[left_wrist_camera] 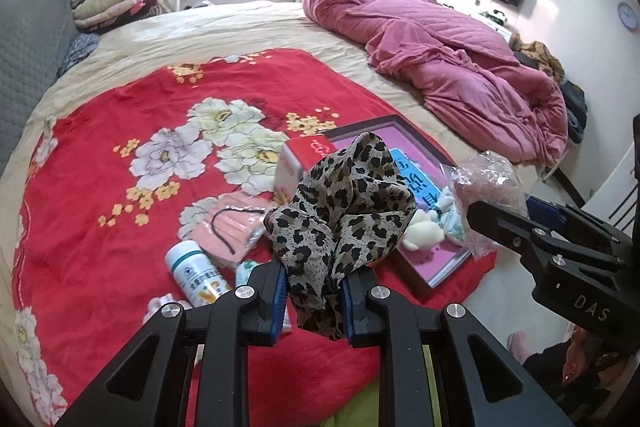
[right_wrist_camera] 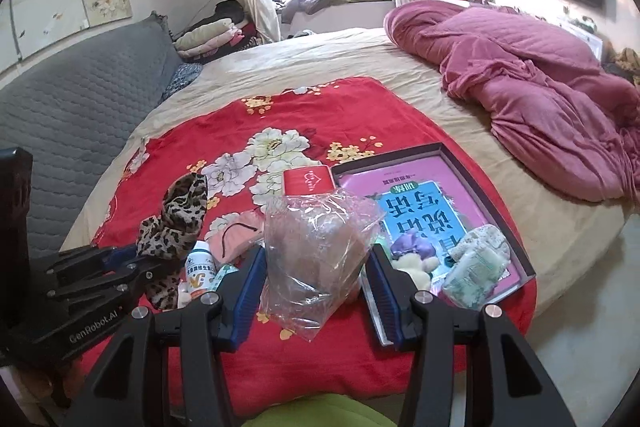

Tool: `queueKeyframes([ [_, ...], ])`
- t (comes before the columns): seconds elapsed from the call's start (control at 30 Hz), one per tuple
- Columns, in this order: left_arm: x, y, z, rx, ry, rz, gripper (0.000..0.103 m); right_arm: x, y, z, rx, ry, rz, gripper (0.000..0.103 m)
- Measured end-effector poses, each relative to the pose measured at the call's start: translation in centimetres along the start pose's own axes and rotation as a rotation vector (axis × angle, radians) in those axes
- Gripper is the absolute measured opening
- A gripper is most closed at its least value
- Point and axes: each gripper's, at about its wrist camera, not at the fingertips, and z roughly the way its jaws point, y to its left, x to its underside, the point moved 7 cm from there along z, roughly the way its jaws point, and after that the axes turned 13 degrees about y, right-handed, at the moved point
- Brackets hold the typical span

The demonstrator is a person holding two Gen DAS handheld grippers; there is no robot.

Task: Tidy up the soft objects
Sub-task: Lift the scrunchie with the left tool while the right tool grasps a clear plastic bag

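My left gripper (left_wrist_camera: 314,291) is shut on a leopard-print scarf (left_wrist_camera: 340,211) and holds it bunched above the red floral blanket (left_wrist_camera: 120,187); the scarf also shows in the right wrist view (right_wrist_camera: 176,223). My right gripper (right_wrist_camera: 316,267) is closed on a crumpled clear plastic bag (right_wrist_camera: 316,247), held above the blanket; the bag also shows in the left wrist view (left_wrist_camera: 480,187). A dark shallow box (right_wrist_camera: 524,259) lined with a pink sheet holds a white plush toy (right_wrist_camera: 416,267), a purple soft item (right_wrist_camera: 412,247) and pale folded cloths (right_wrist_camera: 476,259).
On the blanket lie a white supplement bottle (left_wrist_camera: 196,271), a pink face mask (left_wrist_camera: 228,231) and a red-and-white carton (left_wrist_camera: 300,163). A purple quilt (left_wrist_camera: 460,67) is heaped at the bed's right. A grey headboard (right_wrist_camera: 80,99) stands at left. The floor lies past the bed's right edge.
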Motion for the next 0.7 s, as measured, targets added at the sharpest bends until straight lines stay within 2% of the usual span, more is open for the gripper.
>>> queueKeyframes([
  [0.7,-3.0,-6.5,3.8,0.022,0.038,0.083,0.022,-1.6,-7.4,-1.1,0.042,-0.037,0.079,0.051],
])
